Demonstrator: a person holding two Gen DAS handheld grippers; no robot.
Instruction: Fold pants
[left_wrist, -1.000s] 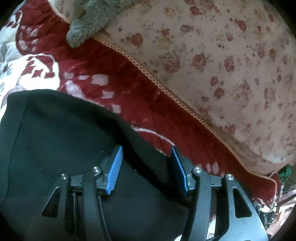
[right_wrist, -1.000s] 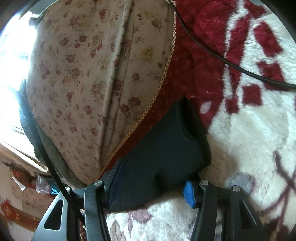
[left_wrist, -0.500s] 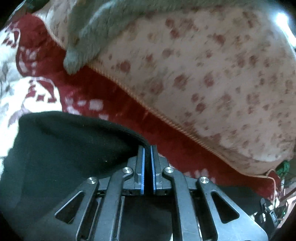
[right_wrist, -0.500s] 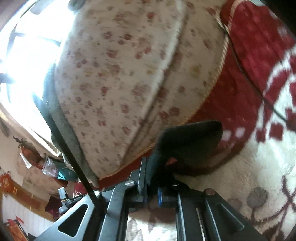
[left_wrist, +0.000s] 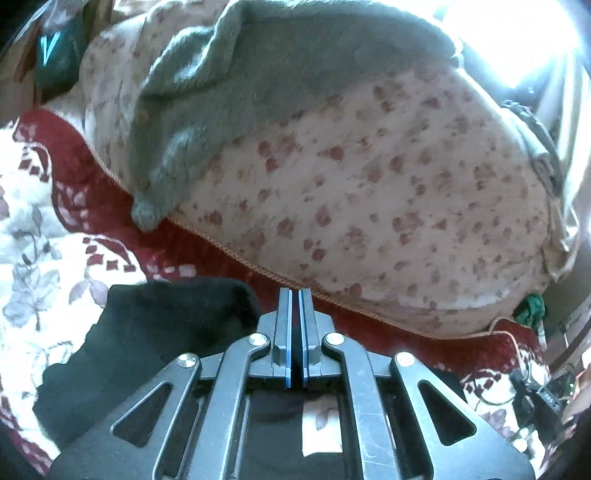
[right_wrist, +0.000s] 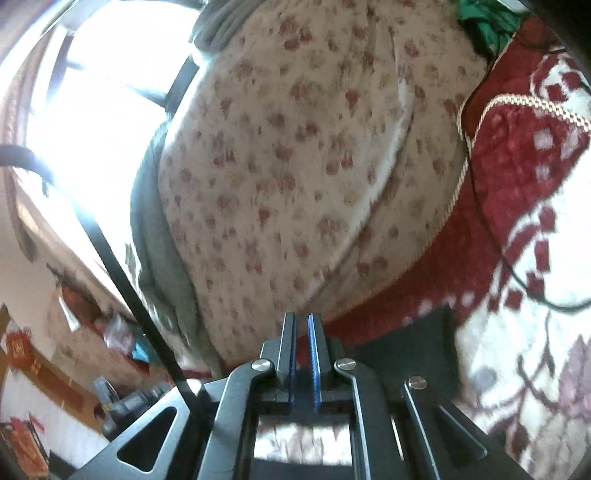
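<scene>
The left gripper (left_wrist: 294, 295), a black 2-finger tool with blue pads, has its jaws drawn together until only a thin slit shows between them. Dark cloth of the black knit pants (left_wrist: 155, 332) runs from 9 o'clock of the fingers down under the tool's frame, and the cloth looks pinched at the base of the pads, though the grip point itself is hidden by the frame. The pants hang bunched at 8 o'clock in the left wrist view, over the red and white plush floral blanket (left_wrist: 44, 236).

The right gripper (right_wrist: 302, 321) is likewise closed to a narrow slit. A flap of the same black pants (right_wrist: 413, 343) lies at 3 o'clock of its fingers and passes beneath the frame; the cloth seems caught low between the pads, though I cannot see the exact hold.

Beyond both tools, at 12 o'clock, rises a large cream quilt with small red flowers (left_wrist: 369, 192), edged with tan cord. A grey-green knitted cardigan (left_wrist: 229, 92) is draped over its upper left. A thin black cable (right_wrist: 491, 236) trails over the blanket at 2 o'clock in the right wrist view. Bright window light (right_wrist: 88, 103) washes out the 10 o'clock corner there.
</scene>
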